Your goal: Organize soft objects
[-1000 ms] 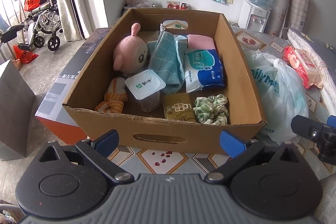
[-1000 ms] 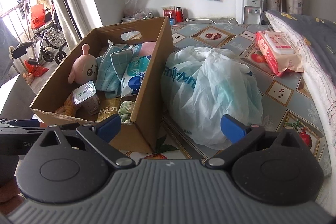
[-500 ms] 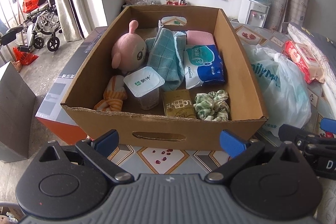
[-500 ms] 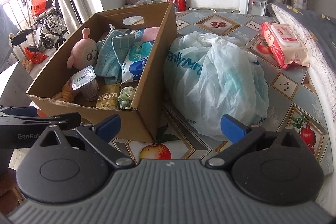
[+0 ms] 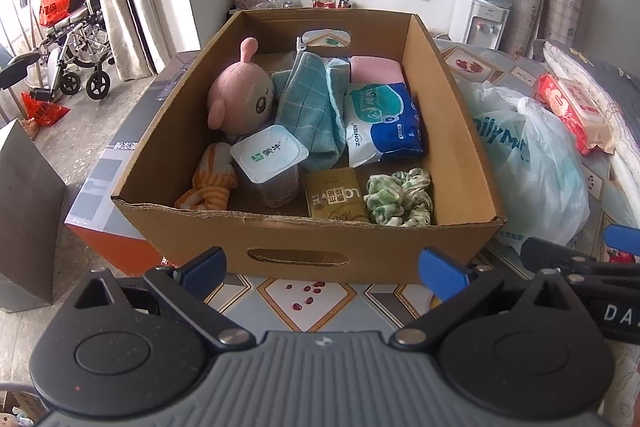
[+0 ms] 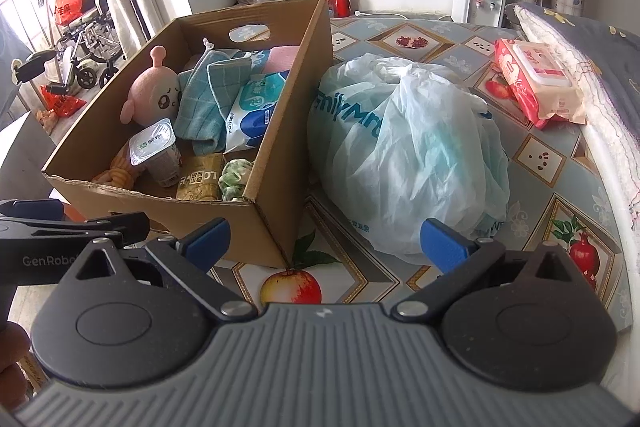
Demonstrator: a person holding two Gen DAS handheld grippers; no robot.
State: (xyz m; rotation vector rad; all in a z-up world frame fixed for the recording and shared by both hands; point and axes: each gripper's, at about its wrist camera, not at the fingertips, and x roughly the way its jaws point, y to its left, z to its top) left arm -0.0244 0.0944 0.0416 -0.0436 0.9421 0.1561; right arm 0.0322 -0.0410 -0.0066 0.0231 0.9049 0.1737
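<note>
Both grippers have drawn back and risen a little since a second ago, so the box (image 5: 304, 227) sits lower and fuller in each view; nothing inside it has shifted. Left gripper (image 5: 324, 263) hovers before the box's near wall, fingers spread wide, holding nothing. Right gripper (image 6: 326, 241) hovers off the box's near right corner, fingers likewise spread and empty. Each gripper shows only partly at the edge of the other's view.

Inside the box, nearest, lie an orange striped cloth (image 5: 208, 183), partly hidden behind the wall, a sealed cup (image 5: 270, 159), a yellow packet (image 5: 334, 197) and a green scrunchie (image 5: 400, 197). Behind them sit a pink plush (image 5: 240, 95), a teal towel (image 5: 314, 107) and a blue-white pack (image 5: 380, 123). Farthest back a pink pad (image 5: 376, 69) is half covered; what lies under the towel cannot be made out.

Right of the box, touching its side, slumps a plastic bag (image 6: 412, 151), contents unclear. Beyond it a wipes pack (image 6: 536, 83) lies on the patterned mat (image 6: 540, 163).
</note>
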